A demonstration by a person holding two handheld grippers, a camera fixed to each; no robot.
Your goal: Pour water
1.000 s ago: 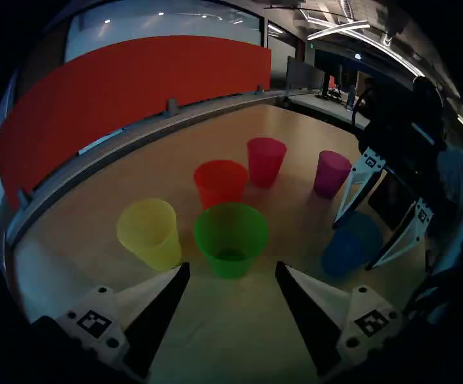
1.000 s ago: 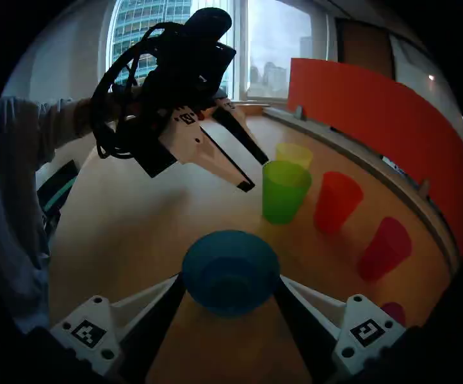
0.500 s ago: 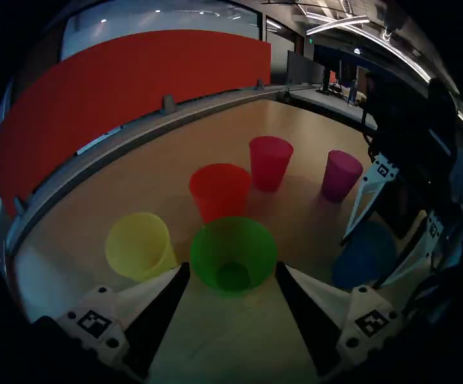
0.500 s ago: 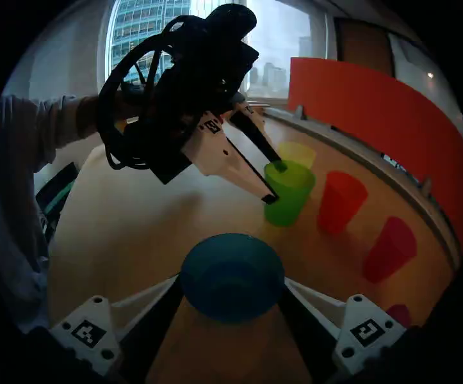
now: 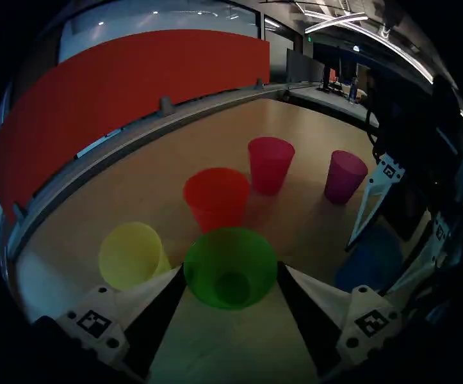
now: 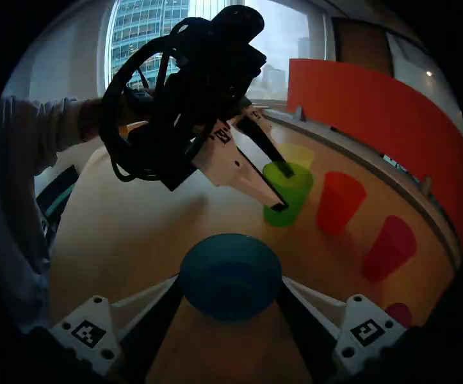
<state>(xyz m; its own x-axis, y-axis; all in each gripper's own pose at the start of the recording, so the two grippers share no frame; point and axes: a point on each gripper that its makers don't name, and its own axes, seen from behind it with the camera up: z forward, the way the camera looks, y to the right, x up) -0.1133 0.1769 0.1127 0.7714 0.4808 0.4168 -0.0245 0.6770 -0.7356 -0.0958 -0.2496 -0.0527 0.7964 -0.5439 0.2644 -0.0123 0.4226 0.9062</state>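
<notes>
Both spread wide: L claw [image 5: 230, 267] round green cup [image 5: 231, 281], R claw [image 6: 231, 278] round blue cup [image 6: 230, 272].

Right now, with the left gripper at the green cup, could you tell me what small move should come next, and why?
Probably close the left gripper on the green cup: it already sits between the open fingers, whose tips flank its rim. The blue cup likewise sits between the fingers of the right gripper.
</notes>
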